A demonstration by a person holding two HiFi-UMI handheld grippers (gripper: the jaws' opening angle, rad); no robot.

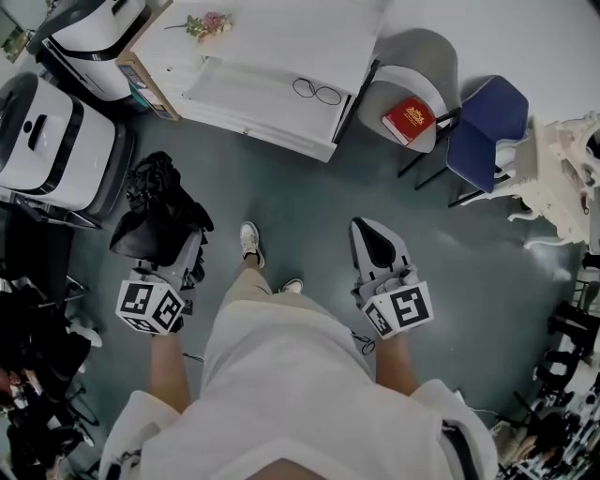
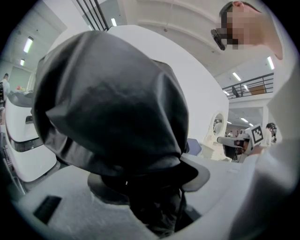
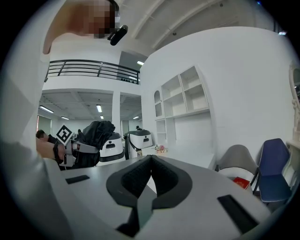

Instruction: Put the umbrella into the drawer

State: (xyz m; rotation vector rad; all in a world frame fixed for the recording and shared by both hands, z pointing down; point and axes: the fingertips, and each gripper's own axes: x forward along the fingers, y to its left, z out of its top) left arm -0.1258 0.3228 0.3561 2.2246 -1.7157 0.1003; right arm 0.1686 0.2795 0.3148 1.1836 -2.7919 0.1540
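Note:
The umbrella (image 1: pixel 159 214) is a folded bundle of black fabric, and my left gripper (image 1: pixel 178 247) is shut on it at the left of the head view. In the left gripper view the umbrella (image 2: pixel 112 103) fills most of the picture and hides the fingertips of the left gripper (image 2: pixel 154 187). My right gripper (image 1: pixel 367 230) is held at the right, shut and empty, its pads meeting in the right gripper view (image 3: pixel 151 161). Ahead stands a white cabinet with its drawer (image 1: pixel 262 94) pulled open. The right gripper view also shows the umbrella (image 3: pixel 96 133) from the side.
On the cabinet lie a pink flower (image 1: pixel 208 25) and a pair of glasses (image 1: pixel 317 92). A grey chair with a red book (image 1: pixel 408 119) and a blue chair (image 1: pixel 487 127) stand right of it. White machines (image 1: pixel 42 131) and black clutter line the left; white ornate furniture (image 1: pixel 567 178) stands right.

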